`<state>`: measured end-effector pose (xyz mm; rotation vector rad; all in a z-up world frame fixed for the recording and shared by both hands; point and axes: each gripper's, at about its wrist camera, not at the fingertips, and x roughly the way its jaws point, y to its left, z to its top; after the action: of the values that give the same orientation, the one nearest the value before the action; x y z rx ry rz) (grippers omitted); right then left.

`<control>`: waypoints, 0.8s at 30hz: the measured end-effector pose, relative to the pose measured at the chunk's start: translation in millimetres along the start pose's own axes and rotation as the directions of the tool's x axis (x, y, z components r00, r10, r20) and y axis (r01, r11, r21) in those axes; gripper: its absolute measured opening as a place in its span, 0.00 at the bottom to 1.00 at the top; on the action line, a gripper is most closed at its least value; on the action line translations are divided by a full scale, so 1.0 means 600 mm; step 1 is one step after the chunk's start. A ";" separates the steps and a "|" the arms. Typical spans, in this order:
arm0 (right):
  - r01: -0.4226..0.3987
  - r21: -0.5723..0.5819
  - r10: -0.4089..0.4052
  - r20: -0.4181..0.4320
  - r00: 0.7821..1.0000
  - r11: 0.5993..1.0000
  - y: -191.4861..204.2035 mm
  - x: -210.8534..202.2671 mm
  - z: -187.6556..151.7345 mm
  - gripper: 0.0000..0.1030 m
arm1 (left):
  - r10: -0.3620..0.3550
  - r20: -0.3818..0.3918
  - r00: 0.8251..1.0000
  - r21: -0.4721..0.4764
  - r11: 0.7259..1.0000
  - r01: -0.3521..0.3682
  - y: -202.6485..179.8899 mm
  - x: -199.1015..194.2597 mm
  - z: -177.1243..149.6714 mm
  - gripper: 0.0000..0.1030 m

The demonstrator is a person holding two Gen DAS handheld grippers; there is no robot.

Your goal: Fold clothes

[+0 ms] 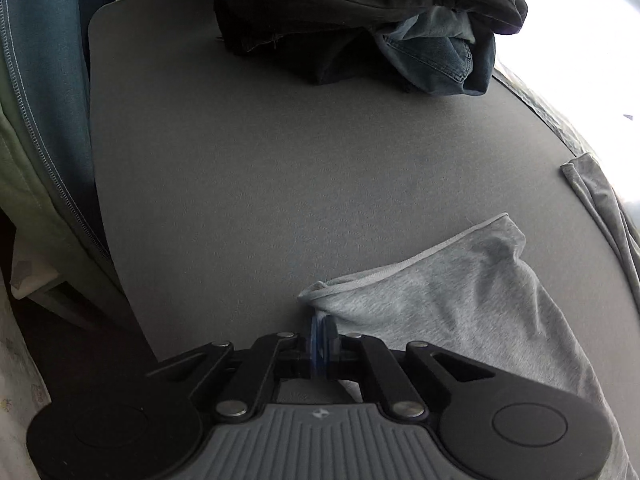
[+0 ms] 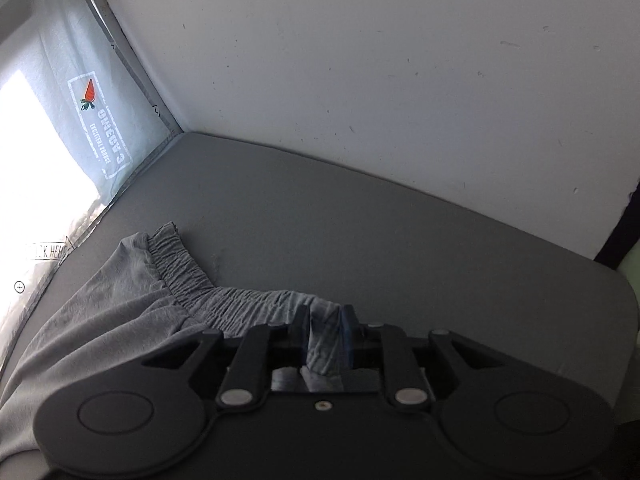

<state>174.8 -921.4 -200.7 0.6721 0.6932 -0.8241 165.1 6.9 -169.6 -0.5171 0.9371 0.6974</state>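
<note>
Grey garment (image 1: 460,300) pinched, both hand-held grippers low

The left gripper (image 1: 320,330) sat low near the table's near edge, its blue-padded fingers pinched together on grey fabric. The right gripper (image 2: 326,340) was likewise clamped, fingers slightly apart around a bunched fold.
</note>
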 end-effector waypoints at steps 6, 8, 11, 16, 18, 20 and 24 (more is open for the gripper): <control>0.026 -0.106 -0.021 0.052 0.998 0.994 0.051 -0.057 -0.058 0.49 | -0.056 0.070 0.996 0.251 0.967 0.037 -0.036 -0.019 0.042 0.38; 0.024 -0.131 -0.017 0.057 0.998 0.991 0.081 -0.071 -0.078 0.54 | -0.098 0.079 0.992 0.316 0.946 0.068 -0.055 -0.012 0.060 0.44; 0.001 -0.092 0.003 0.042 0.999 0.996 0.101 -0.095 -0.117 0.59 | -0.158 0.053 0.986 0.406 0.905 0.124 -0.095 0.020 0.083 0.53; -0.009 0.002 0.009 -0.010 1.000 1.000 0.123 -0.116 -0.191 0.60 | -0.269 -0.022 0.963 0.536 0.810 0.238 -0.165 0.086 0.082 0.66; -0.001 -0.003 0.001 -0.018 1.000 1.000 0.137 -0.130 -0.218 0.60 | -0.271 -0.032 0.962 0.547 0.801 0.243 -0.180 0.104 0.080 0.66; 0.012 -0.014 -0.012 -0.022 1.000 1.000 0.150 -0.145 -0.243 0.60 | -0.273 -0.041 0.961 0.558 0.792 0.249 -0.195 0.123 0.078 0.66; 0.045 -0.014 -0.045 -0.021 0.999 0.999 0.164 -0.175 -0.277 0.60 | -0.281 -0.044 0.959 0.554 0.792 0.258 -0.206 0.141 0.082 0.14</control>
<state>157.7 -702.4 -193.8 0.6561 0.7344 -0.8542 316.6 -16.6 -205.0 -0.1071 0.9515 0.1499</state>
